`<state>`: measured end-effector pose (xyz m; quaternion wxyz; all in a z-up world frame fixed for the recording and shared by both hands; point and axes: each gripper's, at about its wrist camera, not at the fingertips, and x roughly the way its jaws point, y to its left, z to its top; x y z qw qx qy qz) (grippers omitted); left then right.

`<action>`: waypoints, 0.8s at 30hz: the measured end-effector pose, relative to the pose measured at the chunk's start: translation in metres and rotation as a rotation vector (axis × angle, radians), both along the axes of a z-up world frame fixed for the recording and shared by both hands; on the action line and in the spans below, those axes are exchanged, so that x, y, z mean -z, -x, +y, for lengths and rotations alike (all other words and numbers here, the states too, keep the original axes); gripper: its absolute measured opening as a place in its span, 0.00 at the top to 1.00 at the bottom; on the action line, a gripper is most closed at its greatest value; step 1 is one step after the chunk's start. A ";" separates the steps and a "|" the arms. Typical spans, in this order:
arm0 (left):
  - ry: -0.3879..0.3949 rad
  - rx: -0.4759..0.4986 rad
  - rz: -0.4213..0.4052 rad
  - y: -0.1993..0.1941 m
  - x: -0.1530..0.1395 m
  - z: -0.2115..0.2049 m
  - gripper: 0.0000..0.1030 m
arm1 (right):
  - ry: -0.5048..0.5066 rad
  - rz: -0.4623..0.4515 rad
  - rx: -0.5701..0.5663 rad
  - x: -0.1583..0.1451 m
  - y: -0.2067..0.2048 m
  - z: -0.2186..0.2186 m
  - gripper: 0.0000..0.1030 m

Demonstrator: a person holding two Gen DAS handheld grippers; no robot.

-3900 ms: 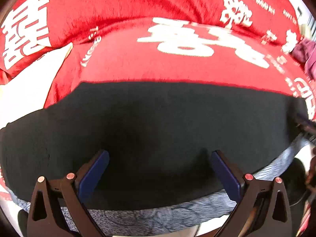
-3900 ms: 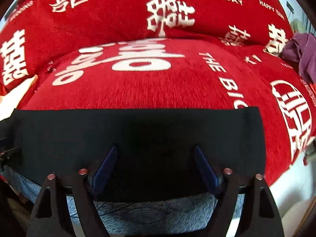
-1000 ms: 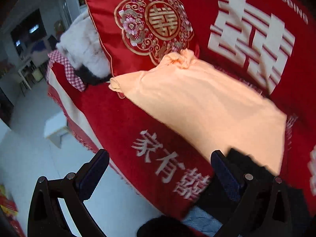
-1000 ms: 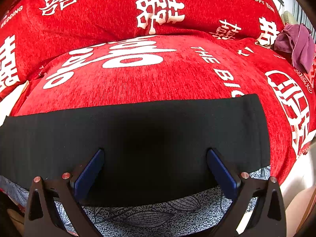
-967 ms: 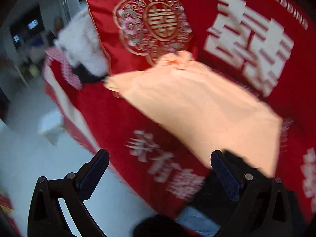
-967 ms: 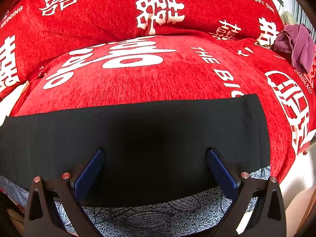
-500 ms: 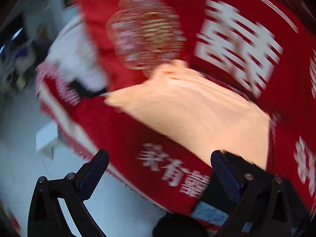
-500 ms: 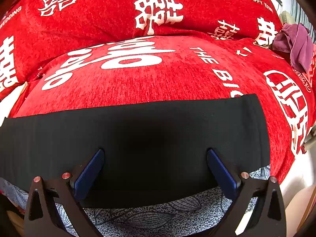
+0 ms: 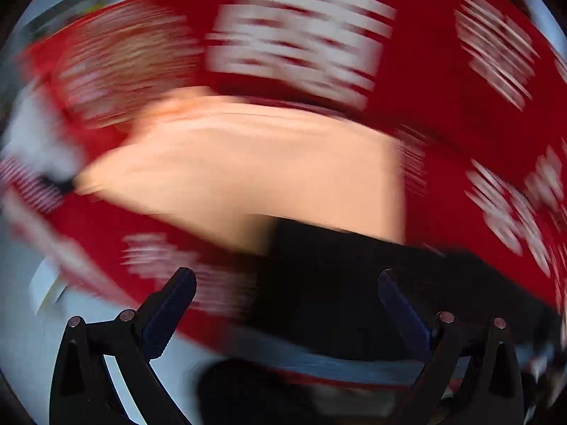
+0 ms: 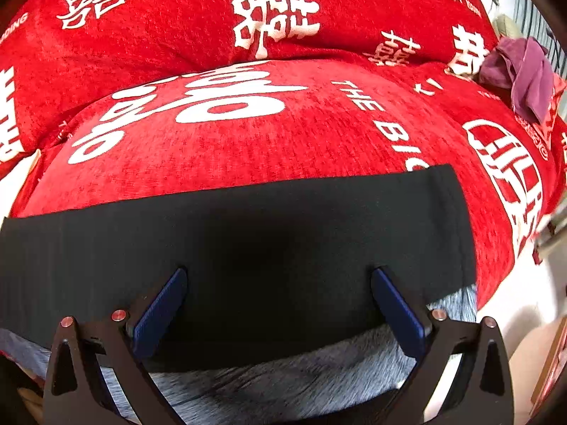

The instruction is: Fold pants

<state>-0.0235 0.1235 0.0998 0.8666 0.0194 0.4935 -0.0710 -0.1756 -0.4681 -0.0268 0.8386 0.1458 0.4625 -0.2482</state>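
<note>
The black pants (image 10: 248, 233) lie folded in a long flat band across the front of the red sofa cover, over a grey patterned cloth (image 10: 312, 379). My right gripper (image 10: 278, 279) hovers open just above their near edge, holding nothing. The left wrist view is heavily blurred by motion. There my left gripper (image 9: 287, 283) is open and holds nothing. The left end of the black pants (image 9: 340, 276) shows between and beyond its fingers.
The red sofa cover (image 10: 283, 131) with white lettering fills both views. A folded peach garment (image 9: 248, 170) lies beyond the pants' left end. A purple cloth (image 10: 524, 71) sits at the far right. Pale floor (image 9: 32, 318) shows at lower left.
My left gripper is swinging fast back to the right, bringing the black pants' end between its fingers; the view has blurred. The right gripper and pants have barely moved.
</note>
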 end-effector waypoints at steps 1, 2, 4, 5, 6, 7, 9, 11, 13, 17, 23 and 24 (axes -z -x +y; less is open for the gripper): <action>0.015 0.092 0.015 0.010 0.009 -0.046 0.00 | 0.008 -0.022 -0.025 -0.008 0.000 0.009 0.00; 0.025 0.164 0.033 0.018 0.016 -0.078 0.00 | 0.040 -0.047 -0.065 -0.016 -0.001 0.022 0.00; 0.022 0.327 0.069 0.038 0.033 -0.153 0.00 | 0.109 -0.070 -0.166 -0.028 -0.005 0.051 0.00; -0.006 0.406 0.080 0.054 0.045 -0.194 0.00 | 0.123 -0.063 -0.222 -0.029 -0.009 0.064 0.00; -0.024 0.462 0.085 0.066 0.051 -0.221 0.00 | 0.118 -0.040 -0.274 -0.026 -0.013 0.075 0.00; -0.029 0.527 0.088 0.078 0.060 -0.249 0.00 | 0.104 -0.007 -0.309 -0.019 -0.016 0.082 0.00; -0.047 0.598 0.117 0.093 0.077 -0.289 0.00 | 0.086 0.066 -0.346 -0.003 -0.018 0.085 0.00; -0.089 0.642 0.167 0.098 0.104 -0.319 0.00 | 0.010 0.105 -0.329 0.014 -0.011 0.070 0.00; -0.169 0.629 0.214 0.095 0.133 -0.334 0.00 | -0.076 0.050 -0.232 0.009 0.008 0.041 0.00; -0.159 0.620 0.165 0.100 0.126 -0.342 0.00 | -0.183 -0.062 -0.038 -0.007 0.071 -0.020 0.00; -0.182 0.610 0.156 0.097 0.131 -0.369 0.00 | -0.386 -0.179 0.155 0.023 0.147 -0.086 0.00; -0.174 0.598 0.152 0.095 0.130 -0.369 0.00 | -0.405 -0.210 0.162 0.028 0.151 -0.089 0.00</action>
